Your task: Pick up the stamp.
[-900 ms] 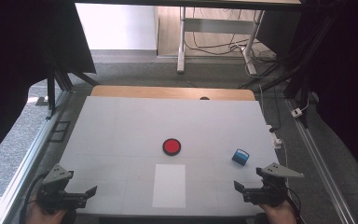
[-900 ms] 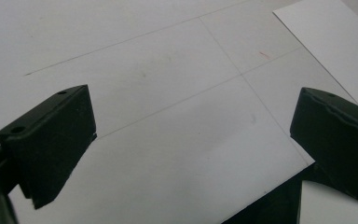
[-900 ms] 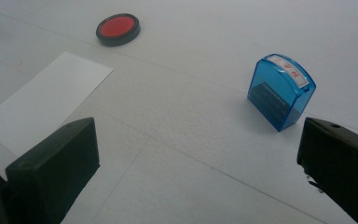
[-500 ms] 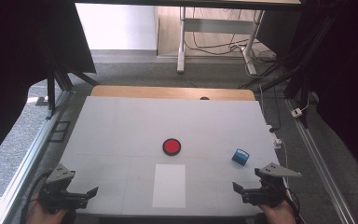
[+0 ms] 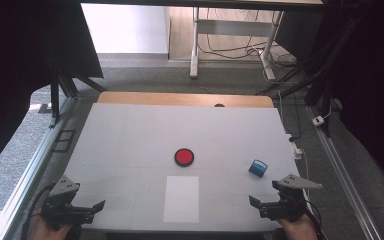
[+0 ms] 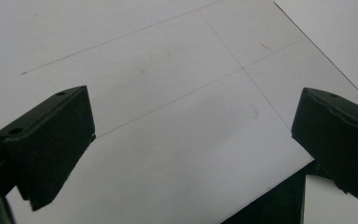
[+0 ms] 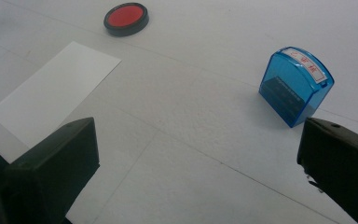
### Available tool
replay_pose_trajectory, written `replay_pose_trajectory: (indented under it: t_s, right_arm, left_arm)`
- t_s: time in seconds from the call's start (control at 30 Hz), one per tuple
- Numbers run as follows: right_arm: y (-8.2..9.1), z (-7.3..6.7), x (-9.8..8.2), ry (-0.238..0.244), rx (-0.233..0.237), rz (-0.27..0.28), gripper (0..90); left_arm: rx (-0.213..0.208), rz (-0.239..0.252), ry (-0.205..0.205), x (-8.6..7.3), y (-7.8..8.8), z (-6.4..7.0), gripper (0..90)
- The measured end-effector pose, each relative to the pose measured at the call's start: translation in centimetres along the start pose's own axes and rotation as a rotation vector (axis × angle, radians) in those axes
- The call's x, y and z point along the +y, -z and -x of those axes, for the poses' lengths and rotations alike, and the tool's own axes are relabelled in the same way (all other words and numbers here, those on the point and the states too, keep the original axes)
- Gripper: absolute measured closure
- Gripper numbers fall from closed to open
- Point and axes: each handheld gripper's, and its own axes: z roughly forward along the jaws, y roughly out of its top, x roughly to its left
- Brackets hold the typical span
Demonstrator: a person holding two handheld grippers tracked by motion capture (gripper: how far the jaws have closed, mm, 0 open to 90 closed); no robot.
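Almost nothing has shifted since the earlier frames: both grippers stay parked at the near table edge. Left gripper [image 5: 96, 206] has its jaws spread wide, nothing between them, over the bare white table [image 5: 130, 135]. Right gripper [image 5: 256, 202] is likewise spread and empty. Small translucent blue plastic stamp [image 7: 296, 85] stands upright just ahead of the right gripper, untouched. Round red ink pad in a black case [image 5: 184, 156] sits mid-table, the white paper sheet [image 5: 181, 198] just beside it, on the near side. Looks like nothing has started; I'd expect the right gripper to reach for the stamp.
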Motion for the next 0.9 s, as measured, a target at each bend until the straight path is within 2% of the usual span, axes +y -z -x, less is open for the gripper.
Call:
replay_pose_trajectory:
  t_s: [0.13, 0.37, 0.53, 0.6, 0.9]
  right_arm:
    - [0.0, -0.2, 0.1, 0.021, 0.007, 0.002, 0.0]
    - [-0.1, -0.4, 0.8, 0.080, -0.021, 0.021, 0.0]
    - [-0.5, 0.0, 1.0, 0.094, -0.007, 0.028, 0.0]
    - [-0.7, 0.2, 1.0, 0.094, -0.003, 0.024, 0.0]
    - [-1.7, 0.9, 1.6, 0.097, -0.024, -0.026, 0.0]
  left_arm:
    - [0.007, 0.003, -0.007, 0.0, 0.1, 0.1, 0.0]
    - [-0.013, 0.012, 0.004, -0.2, 0.3, -0.1, 0.0]
    - [-0.024, 0.016, 0.012, -0.2, 0.3, -0.2, 0.0]
    - [-0.044, 0.023, 0.016, -0.2, 0.4, -0.3, 0.0]
    - [-0.070, 0.029, 0.022, -0.2, 0.4, -0.6, 0.0]
